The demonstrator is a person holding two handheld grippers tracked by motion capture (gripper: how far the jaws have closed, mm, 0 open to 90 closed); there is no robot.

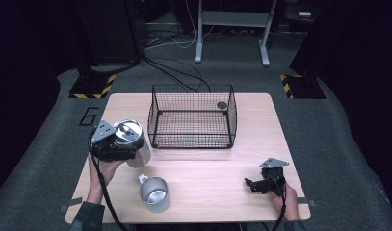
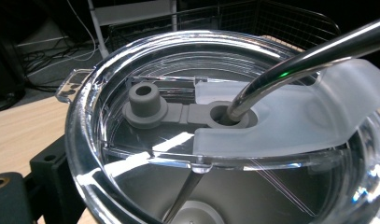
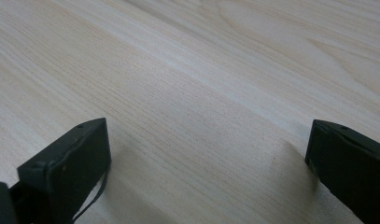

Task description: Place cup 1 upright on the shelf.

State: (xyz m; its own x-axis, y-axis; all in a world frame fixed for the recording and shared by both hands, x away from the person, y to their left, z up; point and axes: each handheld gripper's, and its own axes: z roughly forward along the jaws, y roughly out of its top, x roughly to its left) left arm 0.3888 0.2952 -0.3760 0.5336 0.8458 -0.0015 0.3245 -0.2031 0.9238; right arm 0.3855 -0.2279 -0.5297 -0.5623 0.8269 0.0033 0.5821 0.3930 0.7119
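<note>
My left gripper (image 1: 127,146) is shut on a steel tumbler (image 1: 139,153) at the table's left side, and the tumbler leans a little. In the left gripper view its clear lid (image 2: 145,140) is very close, with a metal straw (image 2: 295,65) going through a grey seal (image 2: 220,116). One black finger (image 2: 45,170) shows beside the lid's rim; the other is hidden behind the tumbler. A steel mug (image 1: 155,193) with a handle stands upright near the front edge. My right gripper (image 1: 251,185) (image 3: 208,154) rests open at the front right, with bare wood between its fingers.
A black wire basket (image 1: 230,118) stands at the table's middle back, with a small dark round thing (image 1: 222,104) at its far right corner. The wooden tabletop (image 1: 213,168) stretches between the mug and my right gripper. Cables and stand legs lie on the floor behind.
</note>
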